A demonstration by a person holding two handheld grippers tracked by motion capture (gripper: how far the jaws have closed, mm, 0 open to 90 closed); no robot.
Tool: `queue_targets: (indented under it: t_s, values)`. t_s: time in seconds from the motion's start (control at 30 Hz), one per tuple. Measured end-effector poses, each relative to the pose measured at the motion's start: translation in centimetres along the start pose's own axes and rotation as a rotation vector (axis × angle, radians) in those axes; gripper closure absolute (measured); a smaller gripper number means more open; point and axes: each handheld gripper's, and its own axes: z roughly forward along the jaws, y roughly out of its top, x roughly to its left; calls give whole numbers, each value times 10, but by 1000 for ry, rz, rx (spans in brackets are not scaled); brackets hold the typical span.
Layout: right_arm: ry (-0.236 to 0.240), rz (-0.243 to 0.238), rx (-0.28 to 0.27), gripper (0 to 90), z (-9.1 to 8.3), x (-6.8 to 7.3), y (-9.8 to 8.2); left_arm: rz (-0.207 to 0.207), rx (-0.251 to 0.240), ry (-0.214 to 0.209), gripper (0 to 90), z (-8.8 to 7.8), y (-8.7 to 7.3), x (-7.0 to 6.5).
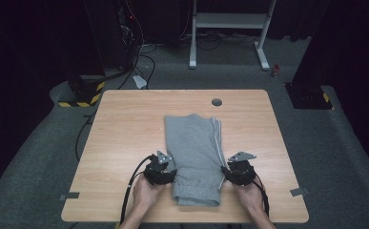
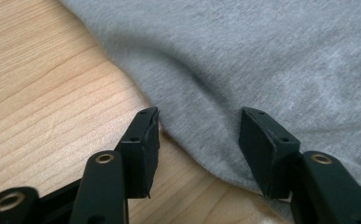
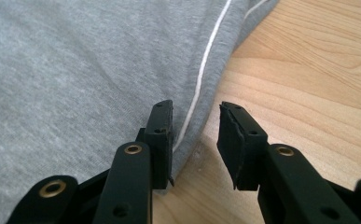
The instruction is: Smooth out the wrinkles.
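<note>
A grey folded garment (image 1: 194, 152) with a white stripe down its right side lies in the middle of the wooden table (image 1: 125, 124), its cuffed end toward the person. My left gripper (image 1: 169, 171) is at the garment's left edge. In the left gripper view its jaws (image 2: 199, 114) stand apart, with the grey cloth's (image 2: 262, 56) edge between them and unpinched. My right gripper (image 1: 227, 171) sits at the garment's right edge. There one jaw rests over the grey cloth (image 3: 75, 70) and the other over bare wood, the gripper (image 3: 194, 107) open around the striped hem.
A round cable hole (image 1: 216, 102) is in the table near its far edge. Grey tape marks (image 1: 70, 195) (image 1: 299, 192) sit at the near corners. Behind the table stand a white frame (image 1: 230, 21), floor cables and a yellow-black striped base (image 1: 79, 95).
</note>
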Motion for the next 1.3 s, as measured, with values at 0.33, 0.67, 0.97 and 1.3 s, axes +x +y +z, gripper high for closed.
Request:
queue_targets:
  t_s: [0.33,0.67,0.97,1.3]
  values:
    - [4,-23,-84,637,-10,3,14,10,-104,-32,454,-8,21,5]
    - [23,-87,-59,791,17,8,34,23,-35,-31,455,23,35,8]
    - [17,-115,3,781,19,9,16,37,-22,-39,539,17,19,3]
    - [60,-83,-58,721,-4,8,20,27,-43,-38,503,0,17,6]
